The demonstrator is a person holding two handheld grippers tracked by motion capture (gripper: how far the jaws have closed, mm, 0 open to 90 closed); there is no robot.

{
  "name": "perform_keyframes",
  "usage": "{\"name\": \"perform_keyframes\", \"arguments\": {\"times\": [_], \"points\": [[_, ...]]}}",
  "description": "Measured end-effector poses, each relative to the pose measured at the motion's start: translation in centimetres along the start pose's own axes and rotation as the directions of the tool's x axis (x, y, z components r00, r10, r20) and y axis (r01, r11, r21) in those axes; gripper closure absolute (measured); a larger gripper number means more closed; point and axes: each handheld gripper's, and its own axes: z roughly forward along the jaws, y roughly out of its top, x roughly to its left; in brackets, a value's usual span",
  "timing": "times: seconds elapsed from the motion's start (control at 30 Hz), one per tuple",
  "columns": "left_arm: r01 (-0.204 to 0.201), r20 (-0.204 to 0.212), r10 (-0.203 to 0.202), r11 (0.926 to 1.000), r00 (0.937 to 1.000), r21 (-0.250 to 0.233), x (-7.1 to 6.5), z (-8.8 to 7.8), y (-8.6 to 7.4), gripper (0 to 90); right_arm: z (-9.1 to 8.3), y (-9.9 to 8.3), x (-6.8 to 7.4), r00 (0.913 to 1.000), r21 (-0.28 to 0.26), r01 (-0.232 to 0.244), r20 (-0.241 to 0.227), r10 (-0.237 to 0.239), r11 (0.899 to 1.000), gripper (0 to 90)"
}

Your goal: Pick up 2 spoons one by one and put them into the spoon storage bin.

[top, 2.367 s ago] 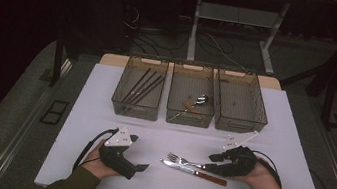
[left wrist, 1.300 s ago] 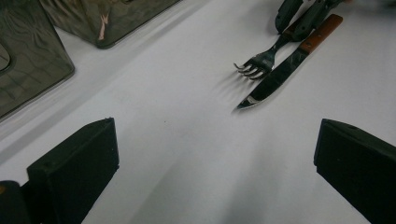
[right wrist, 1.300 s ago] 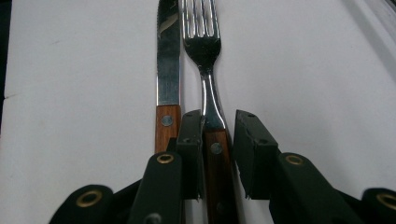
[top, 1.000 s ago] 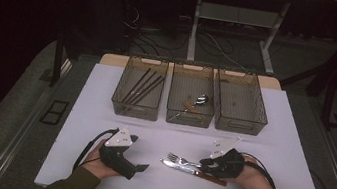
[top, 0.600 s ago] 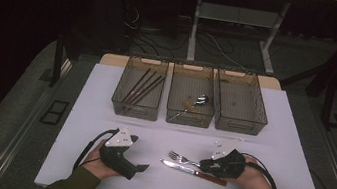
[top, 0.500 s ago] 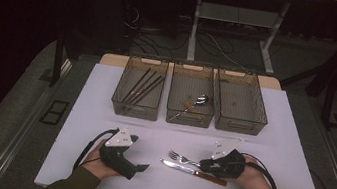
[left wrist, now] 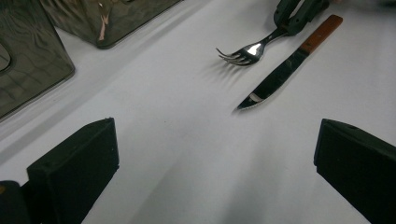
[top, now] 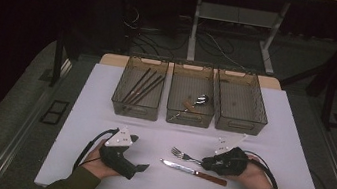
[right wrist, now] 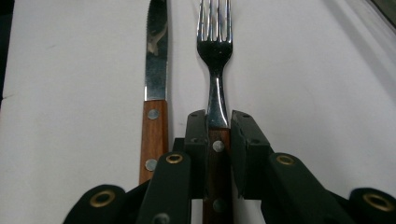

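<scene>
The right hand-held gripper (top: 208, 162) sits low on the white worktop (top: 283, 127), at about 4 o'clock from the middle of it. Its two black jaws have just been closing, and now they pinch the wooden handle of the fork (right wrist: 215, 70). In the right gripper view the pads press on both sides of that handle, right where the wood meets the shiny metal. The fork lies flat, and its prongs point to 9 o'clock in the high view.

Just beside the fork, on the side near the person, lies a knife (top: 194, 171). It has a brown wooden handle with little round metal dots, and its blade also points to 9 o'clock. The knife and fork lie close together, almost side by side.

The left hand-held gripper (top: 141, 167) rests at about 7 o'clock on the worktop, well apart from the fork. Its jaws are spread wide, with bare worktop between them.

At 12 o'clock stand three see-through bins in a row. The left bin (top: 138, 92) has dark chopsticks (top: 141, 85) in it. The middle bin (top: 191, 100) has a spoon (top: 194, 102). The right bin (top: 239, 107) stands next to it.
</scene>
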Motion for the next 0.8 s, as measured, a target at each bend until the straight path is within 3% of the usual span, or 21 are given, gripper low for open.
{"name": "perform_keyframes", "arguments": {"times": [0.5,0.6,0.67,0.73,0.8], "points": [[-0.001,0.003,0.001,1.0,1.0,0.001,0.0,0.0,0.0,0.0,-1.6,0.0,-0.7,0.9995,-0.045,-0.025,0.02,0.026,0.999,77.6],[0.001,0.005,-0.001,1.0,1.0,-0.002,0.0,0.0,0.0,0.0,-1.9,0.0,-0.7,0.9991,-0.056,-0.038,0.017,0.039,0.998,77.6],[0.0,0.006,0.0,1.0,1.0,-0.004,0.0,0.0,0.0,0.0,-2.0,0.1,-0.6,0.9973,-0.068,-0.072,0.005,0.073,0.995,77.6],[0.001,0.007,-0.001,1.0,1.0,-0.004,0.0,0.0,0.0,0.0,-2.3,0.1,-0.8,0.9985,-0.064,-0.051,0.019,0.052,0.997,77.6],[0.001,0.007,-0.001,1.0,1.0,-0.004,0.0,0.0,0.0,0.0,-2.5,0.2,-0.8,0.9972,-0.08,-0.072,0.013,0.073,0.994,77.6]]}}
